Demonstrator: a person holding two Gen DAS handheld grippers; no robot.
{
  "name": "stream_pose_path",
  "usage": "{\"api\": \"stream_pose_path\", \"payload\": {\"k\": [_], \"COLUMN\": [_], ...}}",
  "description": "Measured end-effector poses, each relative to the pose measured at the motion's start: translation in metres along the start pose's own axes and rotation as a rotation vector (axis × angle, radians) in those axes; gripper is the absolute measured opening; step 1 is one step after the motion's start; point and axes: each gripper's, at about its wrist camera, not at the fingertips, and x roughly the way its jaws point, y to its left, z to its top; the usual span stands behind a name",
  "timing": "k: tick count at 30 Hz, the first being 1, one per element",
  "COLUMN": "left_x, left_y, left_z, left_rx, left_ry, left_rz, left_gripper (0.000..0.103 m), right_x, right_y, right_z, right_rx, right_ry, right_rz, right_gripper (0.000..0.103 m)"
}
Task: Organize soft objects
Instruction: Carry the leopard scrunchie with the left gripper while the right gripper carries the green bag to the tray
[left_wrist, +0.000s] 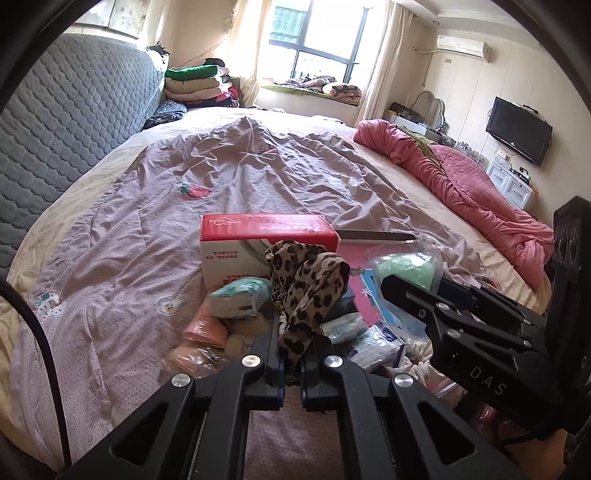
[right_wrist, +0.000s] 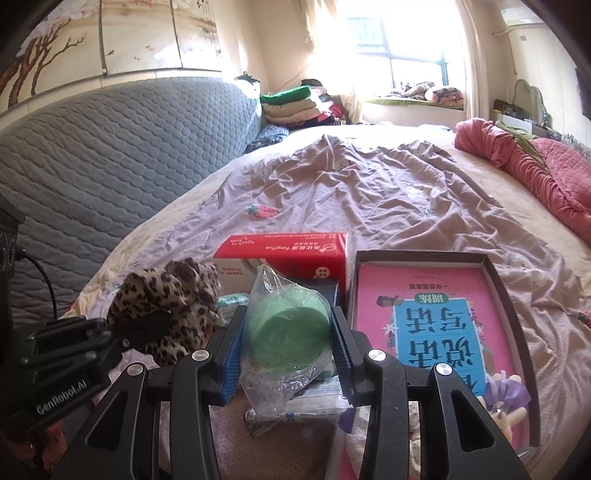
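My left gripper (left_wrist: 292, 354) is shut on a leopard-print cloth (left_wrist: 308, 288), lifted above a heap of soft packets; it also shows in the right wrist view (right_wrist: 166, 306). My right gripper (right_wrist: 288, 332) is shut on a green roll in a clear plastic bag (right_wrist: 288, 325), which shows in the left wrist view (left_wrist: 404, 264). Under them lie a white-green tissue pack (left_wrist: 238, 297), a pink packet (left_wrist: 205, 326) and other wrapped soft items (left_wrist: 373, 349). A red-and-white box (left_wrist: 258, 243) stands just behind the heap, also seen in the right wrist view (right_wrist: 284, 258).
A dark shallow tray (right_wrist: 509, 295) holding a pink-and-blue book (right_wrist: 432, 325) lies right of the box. The bed has a rumpled lilac sheet (left_wrist: 240, 173), a pink quilt (left_wrist: 469, 184) along its right side and a grey quilted headboard (left_wrist: 74, 118) at left.
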Motion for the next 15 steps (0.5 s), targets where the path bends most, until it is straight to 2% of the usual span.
{"api": "stream_pose_path", "payload": {"k": [15], "left_x": [0.005], "left_y": [-0.053], "left_z": [-0.001], "left_rx": [0.117], "left_ry": [0.024], "left_rz": [0.0], "left_gripper": [0.005], "right_x": [-0.027], "right_y": [-0.027], "right_z": [0.005], "right_rx": [0.037], "right_ry": [-0.069], "right_rz": [-0.014], "right_gripper": [0.044]}}
